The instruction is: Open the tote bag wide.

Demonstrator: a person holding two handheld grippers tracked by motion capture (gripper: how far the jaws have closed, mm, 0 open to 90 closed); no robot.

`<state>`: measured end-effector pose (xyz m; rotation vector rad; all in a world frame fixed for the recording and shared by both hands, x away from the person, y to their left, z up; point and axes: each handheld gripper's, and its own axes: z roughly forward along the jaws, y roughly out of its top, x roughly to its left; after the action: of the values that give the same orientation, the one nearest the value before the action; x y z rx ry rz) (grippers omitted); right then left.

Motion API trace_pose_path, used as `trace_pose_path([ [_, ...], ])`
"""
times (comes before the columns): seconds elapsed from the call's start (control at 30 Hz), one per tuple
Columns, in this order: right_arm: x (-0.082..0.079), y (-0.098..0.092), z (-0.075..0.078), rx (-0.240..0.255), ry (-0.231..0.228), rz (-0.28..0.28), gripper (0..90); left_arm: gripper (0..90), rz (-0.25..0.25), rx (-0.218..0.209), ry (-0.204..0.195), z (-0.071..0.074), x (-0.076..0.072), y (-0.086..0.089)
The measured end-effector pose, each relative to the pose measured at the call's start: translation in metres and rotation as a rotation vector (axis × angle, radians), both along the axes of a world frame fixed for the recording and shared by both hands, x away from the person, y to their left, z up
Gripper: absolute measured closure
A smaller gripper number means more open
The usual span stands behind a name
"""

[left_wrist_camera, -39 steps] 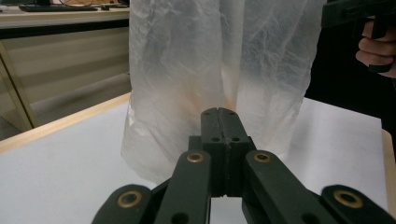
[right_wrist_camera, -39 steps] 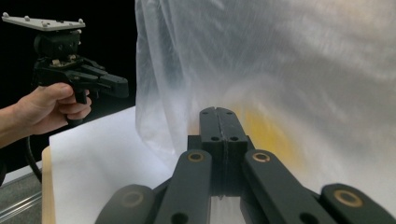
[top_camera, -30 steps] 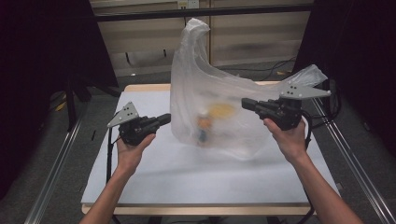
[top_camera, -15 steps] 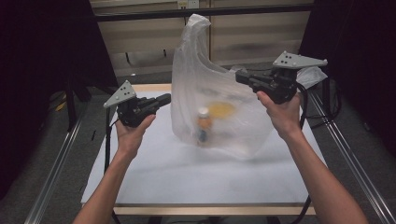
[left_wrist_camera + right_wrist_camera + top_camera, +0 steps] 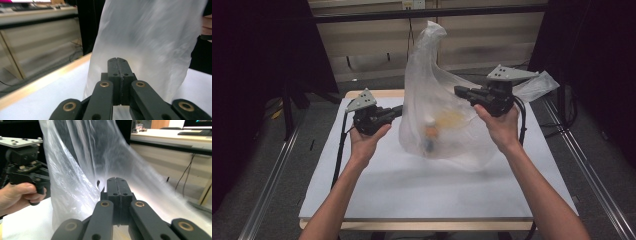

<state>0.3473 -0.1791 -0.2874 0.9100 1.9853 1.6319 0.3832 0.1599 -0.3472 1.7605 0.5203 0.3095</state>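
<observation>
Dark room w/ a long wooden bench at the back, then the white table [image 5: 377,195] you're working over. Biggest thing on it is the clear plastic bag [image 5: 437,105], standing upright mid-table, a bit toward the far side. Long axis is roughly vertical, with the twisted peak pointing up and leaning slightly to your right; the wide belly rests on the table.

Your left gripper [image 5: 398,111] sits at the bag's left flank; in the left gripper view its jaws are pressed together, tip right against the film, but I can't tell whether any plastic is pinched btwn them. Your right gripper [image 5: 458,91] is at the upper right side of the bag, jaws also together, and same deal there: film right by the tip [image 5: 117,180], grip unclear.

Inside, low down, there's a small bottle [image 5: 430,136] w/ an orange body standing near the bottom, and something yellow [image 5: 452,118] just beside it, too blurry to ID.

Imo you're mid bag-handling, holding it upright from both sides. Next move prob needs a firm pinch on both sides before lifting or spreading, or the contents tip over.
</observation>
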Motion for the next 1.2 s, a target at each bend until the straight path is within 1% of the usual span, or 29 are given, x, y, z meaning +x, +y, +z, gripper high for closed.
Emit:
trace_pose_path([
  [0.07,0.001,0.006,-0.010,-0.005,0.014,0.018,90.0,90.0,-0.002,-0.010,0.018,-0.008,0.000,-0.003],
  [0.1,0.001,0.009,-0.014,-0.011,0.019,0.021,90.0,90.0,-0.004,-0.001,0.023,-0.012,0.000,-0.004],
  [0.13,0.002,0.012,-0.018,-0.018,0.022,0.028,90.0,90.0,0.035,0.021,0.018,-0.015,-0.001,-0.006],
  [0.17,0.003,0.015,-0.022,-0.022,0.025,0.030,90.0,90.0,0.035,0.024,0.023,-0.016,0.000,-0.007],
  [0.2,0.004,0.018,-0.026,-0.028,0.029,0.031,90.0,90.0,0.035,0.018,0.025,-0.016,0.000,-0.008],
  [0.23,0.005,0.021,-0.029,-0.029,0.030,0.034,90.0,90.0,-0.006,-0.007,0.026,-0.015,0.001,-0.006],
  [0.3,0.008,0.028,-0.035,-0.017,0.033,0.042,90.0,90.0,-0.018,-0.035,0.014,-0.009,-0.004,-0.006],
  [0.37,0.012,0.036,-0.041,-0.005,0.035,0.059,90.0,90.0,-0.014,-0.036,-0.006,-0.001,-0.010,-0.004],
  [0.43,0.016,0.045,-0.046,-0.003,0.046,0.071,90.0,90.0,-0.020,-0.064,-0.027,0.008,-0.017,0.000],
  [0.47,0.018,0.049,-0.048,-0.003,0.049,0.074,90.0,90.0,-0.033,-0.085,-0.036,0.012,-0.020,0.002],
  [0.5,0.020,0.053,-0.049,-0.003,0.051,0.079,90.0,90.0,-0.035,-0.094,-0.057,0.019,-0.025,0.006],
  [0.57,0.023,0.060,-0.052,-0.016,0.049,0.083,90.0,90.0,-0.043,-0.111,-0.064,0.025,-0.029,0.008],
  [0.6,0.024,0.061,-0.053,-0.015,0.053,0.087,90.0,90.0,-0.054,-0.099,-0.080,0.029,-0.031,0.011],
  [0.67,0.026,0.064,-0.055,-0.012,0.056,0.084,90.0,90.0,-0.059,-0.131,-0.081,0.033,-0.034,0.013],
  [0.73,0.028,0.065,-0.057,-0.007,0.063,0.092,90.0,90.0,-0.058,-0.126,-0.092,0.037,-0.032,0.013],
  [0.77,0.028,0.067,-0.059,-0.010,0.065,0.095,90.0,90.0,-0.054,-0.122,-0.092,0.039,-0.030,0.012],
  [0.8,0.028,0.069,-0.060,-0.015,0.068,0.097,90.0,90.0,-0.050,-0.115,-0.103,0.041,-0.027,0.011],
  [0.87,0.026,0.072,-0.062,-0.021,0.067,0.107,90.0,90.0,-0.049,-0.128,-0.099,0.045,-0.021,0.009],
  [0.9,0.025,0.073,-0.063,-0.020,0.071,0.113,90.0,90.0,-0.042,-0.118,-0.108,0.049,-0.018,0.009],
  [0.93,0.025,0.074,-0.064,-0.024,0.070,0.118,90.0,90.0,-0.053,-0.128,-0.100,0.054,-0.015,0.006],
  [0.97,0.025,0.075,-0.064,-0.022,0.074,0.123,90.0,90.0,-0.056,-0.135,-0.106,0.057,-0.013,0.005],
  [1.0,0.025,0.076,-0.065,-0.024,0.074,0.123,90.0,90.0,-0.055,-0.130,-0.117,0.061,-0.012,0.003],
  [1.03,0.025,0.076,-0.065,-0.024,0.076,0.125,90.0,90.0,-0.056,-0.140,-0.112,0.065,-0.011,0.002],
  [1.07,0.025,0.076,-0.065,-0.023,0.074,0.125,90.0,90.0,-0.064,-0.157,-0.123,0.067,-0.010,0.002],
  [1.1,0.025,0.076,-0.066,-0.022,0.076,0.123,90.0,90.0,-0.078,-0.166,-0.123,0.069,-0.010,0.002],
  [1.13,0.025,0.076,-0.066,-0.025,0.078,0.120,90.0,90.0,-0.106,-0.182,-0.129,0.070,-0.011,0.001],
  [1.17,0.025,0.076,-0.066,-0.028,0.076,0.118,90.0,90.0,-0.122,-0.184,-0.125,0.069,-0.012,0.000],
  [1.2,0.026,0.077,-0.067,-0.033,0.077,0.117,90.0,90.0,-0.132,-0.167,-0.123,0.068,-0.014,-0.003],
])
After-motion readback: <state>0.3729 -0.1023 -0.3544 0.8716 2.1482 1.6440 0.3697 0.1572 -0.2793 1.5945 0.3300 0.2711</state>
